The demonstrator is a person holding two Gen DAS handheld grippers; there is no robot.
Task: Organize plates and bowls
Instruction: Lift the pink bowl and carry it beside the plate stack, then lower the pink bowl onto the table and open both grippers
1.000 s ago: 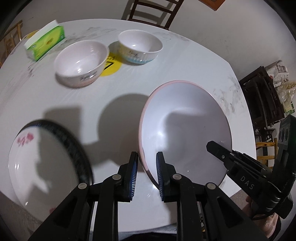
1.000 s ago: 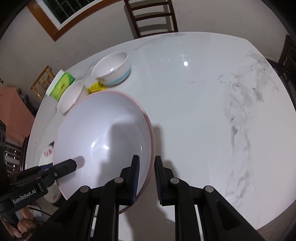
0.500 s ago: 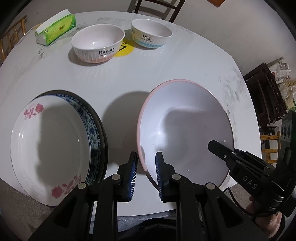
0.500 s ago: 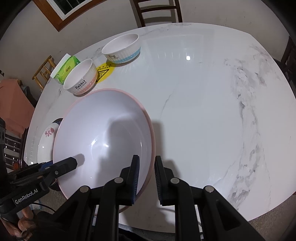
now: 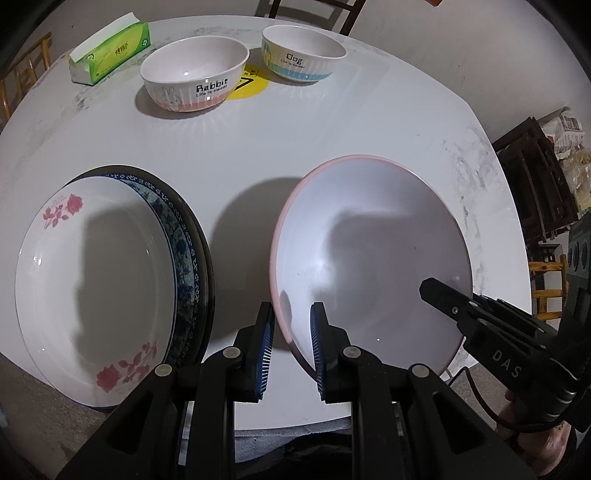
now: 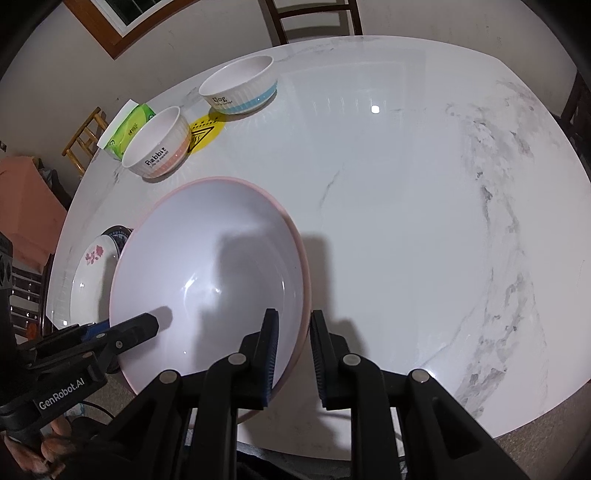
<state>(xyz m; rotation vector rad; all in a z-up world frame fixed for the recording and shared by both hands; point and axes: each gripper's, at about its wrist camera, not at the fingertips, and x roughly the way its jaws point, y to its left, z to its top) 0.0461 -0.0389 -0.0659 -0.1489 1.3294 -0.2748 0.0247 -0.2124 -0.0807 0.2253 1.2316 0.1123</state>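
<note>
A large white bowl with a pink rim (image 5: 369, 251) (image 6: 207, 266) hangs low over the near part of the white marble table (image 5: 258, 155); I cannot tell whether its base touches. My left gripper (image 5: 291, 347) is shut on its left rim, with one pad inside and one outside. My right gripper (image 6: 293, 350) is shut on the opposite rim. Each gripper shows in the other view: the right gripper (image 5: 480, 321) and the left gripper (image 6: 122, 332). A stack of plates (image 5: 92, 266) (image 6: 88, 273), a floral white one on top, lies left of the bowl.
At the far side stand a "Rabbit" bowl (image 5: 192, 81) (image 6: 159, 147) and a "Dog" bowl (image 5: 303, 55) (image 6: 240, 88), with a yellow sticker (image 5: 251, 85) between them. A green tissue box (image 5: 110, 48) lies far left. A wooden chair (image 6: 314, 14) stands behind the table.
Both grippers and the large bowl have come back toward the table's near edge and a little lower. The plate stack has come fully into the left wrist view.
</note>
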